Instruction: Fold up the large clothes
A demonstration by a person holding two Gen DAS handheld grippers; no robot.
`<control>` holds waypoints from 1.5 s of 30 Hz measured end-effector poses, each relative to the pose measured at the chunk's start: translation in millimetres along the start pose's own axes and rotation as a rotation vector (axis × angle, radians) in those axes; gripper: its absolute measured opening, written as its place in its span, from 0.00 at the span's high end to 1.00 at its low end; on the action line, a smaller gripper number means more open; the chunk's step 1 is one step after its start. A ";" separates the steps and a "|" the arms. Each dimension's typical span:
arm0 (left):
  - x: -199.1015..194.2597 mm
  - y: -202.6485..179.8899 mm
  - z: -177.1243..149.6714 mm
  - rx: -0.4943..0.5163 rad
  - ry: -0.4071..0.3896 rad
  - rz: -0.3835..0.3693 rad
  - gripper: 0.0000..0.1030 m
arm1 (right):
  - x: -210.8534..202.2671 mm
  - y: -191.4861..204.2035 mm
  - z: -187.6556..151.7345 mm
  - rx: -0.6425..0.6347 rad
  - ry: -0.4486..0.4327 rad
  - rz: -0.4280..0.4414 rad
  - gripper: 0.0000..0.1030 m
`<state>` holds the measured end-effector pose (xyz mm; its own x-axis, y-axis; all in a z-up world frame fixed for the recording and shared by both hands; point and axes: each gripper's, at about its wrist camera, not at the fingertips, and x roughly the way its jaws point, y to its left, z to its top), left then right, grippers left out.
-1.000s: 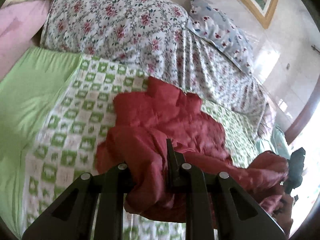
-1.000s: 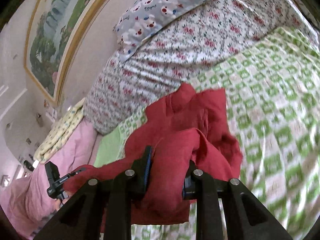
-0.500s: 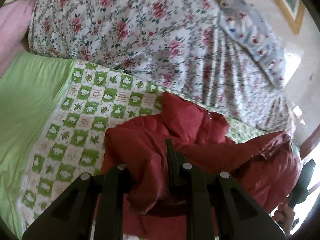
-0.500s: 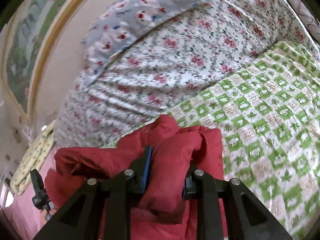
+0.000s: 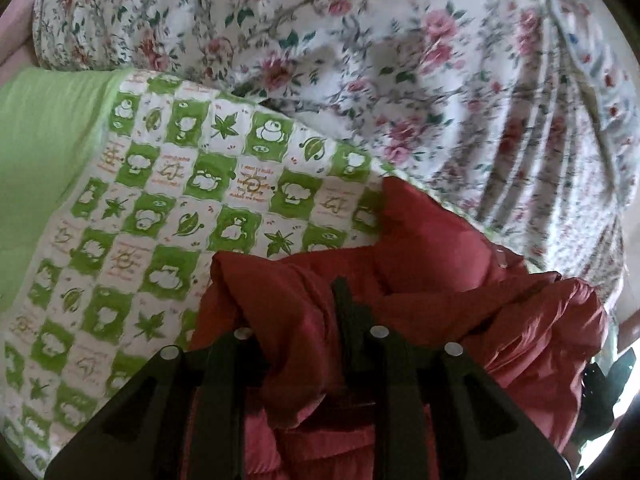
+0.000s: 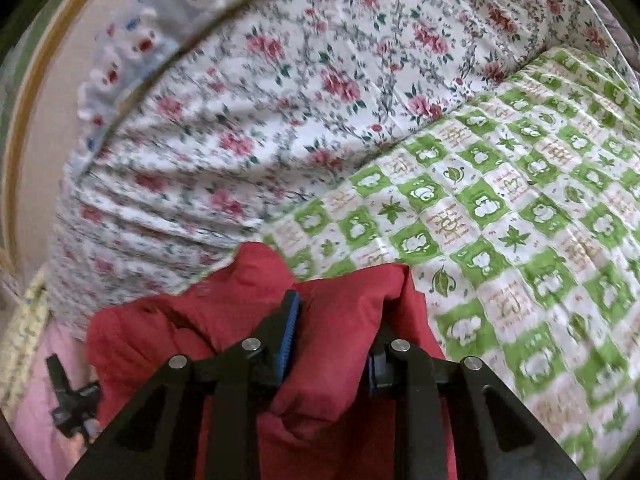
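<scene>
A large red padded garment (image 5: 432, 256) lies bunched on the green-and-white checked bedspread (image 5: 160, 200), its far edge close to the floral quilt. My left gripper (image 5: 296, 312) is shut on a thick fold of the red garment; one finger is buried in the cloth. My right gripper (image 6: 332, 328) is shut on another fold of the red garment (image 6: 340, 312), blue pads pressing it from both sides. The right gripper shows at the right edge of the left wrist view (image 5: 604, 384); the left gripper shows at the lower left of the right wrist view (image 6: 68, 396).
A bulky floral quilt (image 5: 360, 60) rises right behind the garment. A plain green sheet (image 5: 44, 140) lies to the left. A grey printed pillow (image 6: 168, 12) and a framed picture (image 6: 24, 120) stand by the wall. Pink bedding (image 6: 36, 420) is at the lower left.
Both grippers have carried their folds of the red garment forward toward the floral quilt, folding it over itself. The quilt now fills much more of both views.
</scene>
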<state>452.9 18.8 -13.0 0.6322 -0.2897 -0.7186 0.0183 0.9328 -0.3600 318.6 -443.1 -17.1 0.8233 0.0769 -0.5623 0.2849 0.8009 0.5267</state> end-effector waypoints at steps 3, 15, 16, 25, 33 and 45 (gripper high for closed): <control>16.3 -3.7 2.1 0.021 0.006 0.017 0.78 | 20.8 -10.6 -3.9 0.022 -0.001 0.003 0.75; -46.0 7.9 4.0 0.016 -0.039 -0.075 0.58 | 38.4 -22.5 0.6 0.071 0.008 -0.009 0.75; -57.5 9.1 1.7 0.018 -0.058 -0.078 0.55 | 39.1 -22.4 1.0 0.073 0.007 -0.011 0.75; -106.4 -31.2 -66.7 0.239 -0.051 -0.205 0.54 | 39.5 -10.0 4.6 0.032 -0.004 -0.076 0.74; -81.7 -79.3 -118.5 0.465 -0.015 -0.089 0.53 | 39.2 13.6 29.5 -0.015 -0.019 -0.084 0.73; -38.7 -77.6 -107.6 0.434 -0.047 0.102 0.51 | -54.1 56.3 -2.3 -0.197 -0.125 0.032 0.27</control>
<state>343.7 -65.4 -21.2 0.6820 -0.1911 -0.7059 0.2710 0.9626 0.0013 289.0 -400.8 41.5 0.8884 0.0399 -0.4572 0.1661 0.9007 0.4015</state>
